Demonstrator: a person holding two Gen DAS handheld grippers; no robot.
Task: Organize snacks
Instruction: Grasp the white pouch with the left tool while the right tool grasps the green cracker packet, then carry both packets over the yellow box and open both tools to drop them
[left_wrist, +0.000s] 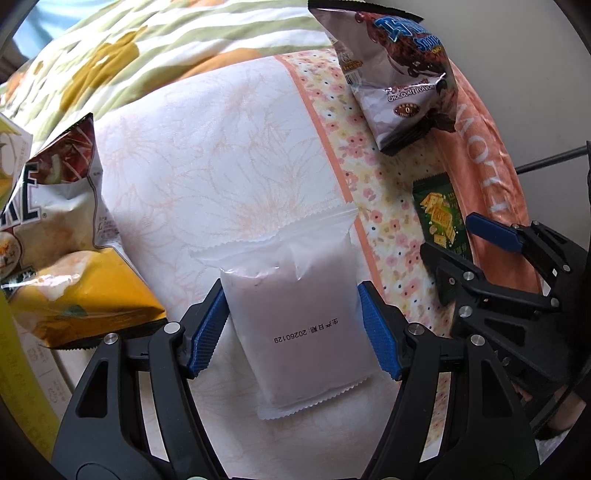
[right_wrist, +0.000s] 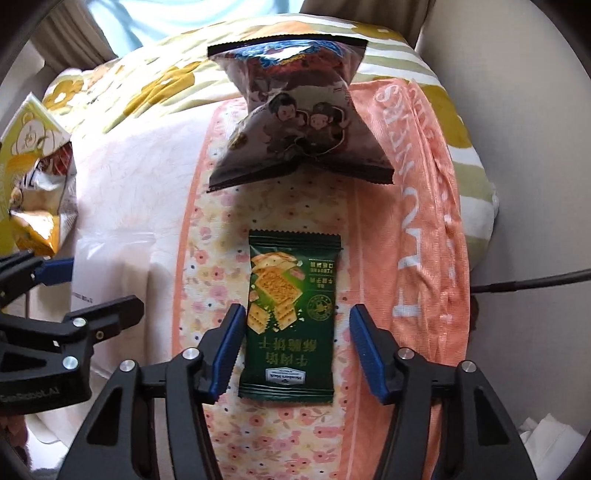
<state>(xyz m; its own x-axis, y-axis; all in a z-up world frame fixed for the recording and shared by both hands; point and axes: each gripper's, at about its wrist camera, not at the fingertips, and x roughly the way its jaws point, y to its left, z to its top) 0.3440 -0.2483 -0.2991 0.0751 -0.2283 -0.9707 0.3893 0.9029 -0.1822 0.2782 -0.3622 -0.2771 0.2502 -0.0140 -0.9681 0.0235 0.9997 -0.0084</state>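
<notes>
A frosted white snack packet (left_wrist: 295, 317) lies on the pale bedsheet (left_wrist: 207, 155) between the blue pads of my left gripper (left_wrist: 293, 325); both pads touch its sides. A green cracker packet (right_wrist: 290, 314) lies on the floral towel (right_wrist: 221, 258) between the pads of my right gripper (right_wrist: 293, 343); the left pad touches it, the right pad stands apart. The green packet (left_wrist: 439, 221) and the right gripper (left_wrist: 465, 236) also show in the left wrist view. A brown chocolate snack bag (right_wrist: 299, 118) lies beyond the green packet and also shows in the left wrist view (left_wrist: 399, 74).
A yellow and silver chip bag (left_wrist: 62, 236) and a yellow box (left_wrist: 14, 158) sit at the left. An orange towel (right_wrist: 417, 221) lies on the right, a floral quilt (left_wrist: 147, 48) behind. The left gripper's body (right_wrist: 55, 325) is at the left edge.
</notes>
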